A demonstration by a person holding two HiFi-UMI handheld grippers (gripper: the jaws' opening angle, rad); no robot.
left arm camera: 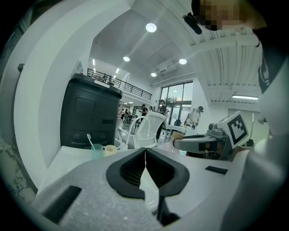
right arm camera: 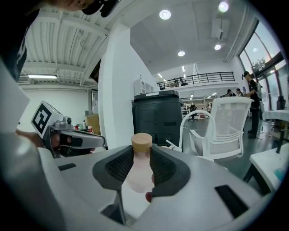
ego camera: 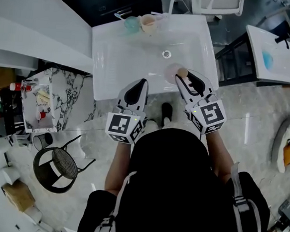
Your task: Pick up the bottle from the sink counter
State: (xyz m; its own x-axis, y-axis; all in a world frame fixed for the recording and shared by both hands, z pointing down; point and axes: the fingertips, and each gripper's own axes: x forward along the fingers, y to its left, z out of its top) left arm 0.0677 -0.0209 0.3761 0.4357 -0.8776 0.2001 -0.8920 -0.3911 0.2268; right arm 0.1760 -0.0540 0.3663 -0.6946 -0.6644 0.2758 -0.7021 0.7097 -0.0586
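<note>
Seen from above: a white sink surface (ego camera: 109, 60) with a drain (ego camera: 166, 53) in the basin, and a teal cup (ego camera: 131, 25) and a beige cup (ego camera: 148, 23) side by side at the far edge.

At the near right of the surface, a pale pink bottle (ego camera: 176, 72) topped by a tan cap (ego camera: 182, 71), upright between the jaws of the right gripper (ego camera: 183, 80). In the right gripper view, both dark pads (right arm camera: 118, 168) pressed against the shoulders of the bottle (right arm camera: 137, 178) just below the cap (right arm camera: 142, 141): grasping, not merely framing.

Left gripper (ego camera: 136, 91) near the right one, over the near edge of the surface, well apart from the bottle. Jaws clenched together on nothing, tips meeting in the left gripper view (left arm camera: 145, 155).

Step in hand, by judgement: grip made, lift at its very start or about to begin. Base on or off the surface: not possible to tell from these views.

Next move likely calls for a straight upward raise, keeping the bottle upright and the squeeze steady, given a hold high near the neck and a smooth rounded body liable to slip or swing. Calls also for keeping clear of the left gripper.
</note>
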